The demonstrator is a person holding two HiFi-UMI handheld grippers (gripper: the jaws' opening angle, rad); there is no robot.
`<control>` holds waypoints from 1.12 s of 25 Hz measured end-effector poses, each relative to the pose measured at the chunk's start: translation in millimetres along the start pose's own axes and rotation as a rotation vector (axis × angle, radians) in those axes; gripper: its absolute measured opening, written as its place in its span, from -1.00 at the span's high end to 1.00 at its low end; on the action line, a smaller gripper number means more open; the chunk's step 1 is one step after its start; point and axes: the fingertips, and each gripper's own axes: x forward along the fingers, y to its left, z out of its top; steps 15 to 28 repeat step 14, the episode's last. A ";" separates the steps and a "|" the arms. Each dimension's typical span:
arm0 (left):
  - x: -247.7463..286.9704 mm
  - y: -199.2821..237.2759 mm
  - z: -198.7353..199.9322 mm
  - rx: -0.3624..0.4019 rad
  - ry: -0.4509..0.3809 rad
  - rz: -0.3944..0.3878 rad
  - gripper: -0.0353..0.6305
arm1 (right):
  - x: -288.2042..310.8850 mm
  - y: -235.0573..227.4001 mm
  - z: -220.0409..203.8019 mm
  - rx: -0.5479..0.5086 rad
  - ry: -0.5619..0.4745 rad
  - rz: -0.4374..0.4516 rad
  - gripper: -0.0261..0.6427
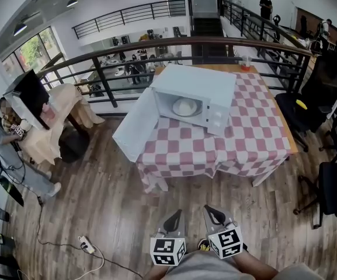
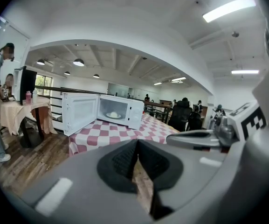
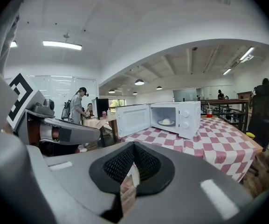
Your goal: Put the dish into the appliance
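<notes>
1. Already the dish sits inside the microwave. It is a white plate with a pale round lump on it, in the middle of the cavity.
2. Its door stands wide open, swung to the left in the head view and jutting past the table's edge.
3. The microwave stands toward the left end of a table covered with a red-and-white checked cloth.
4. The left gripper has its jaws pressed together with nothing between them. In its own view the tips meet, and only a sliver of floor shows behind them.
5. The right gripper looks the same: tips meeting and empty.
6. Both grippers sit side by side low in the head view, over the wood floor. They are well apart from the table and point toward it.
7. A red cup stands at the table's far edge. Something yellow lies on a black chair to the right.
8. At the left, a person stands by a draped side table with a dark monitor. A power strip lies on the floor.
</notes>
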 end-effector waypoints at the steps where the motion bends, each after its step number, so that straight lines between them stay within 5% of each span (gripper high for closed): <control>1: 1.1 -0.4 0.5 -0.001 -0.002 0.001 0.86 | 0.6 -1.3 0.5 -0.001 -0.002 -0.001 0.92; 28: 8.7 -11.2 7.0 -0.002 -0.024 0.004 0.86 | -2.6 -8.6 6.0 -0.029 -0.012 0.025 0.92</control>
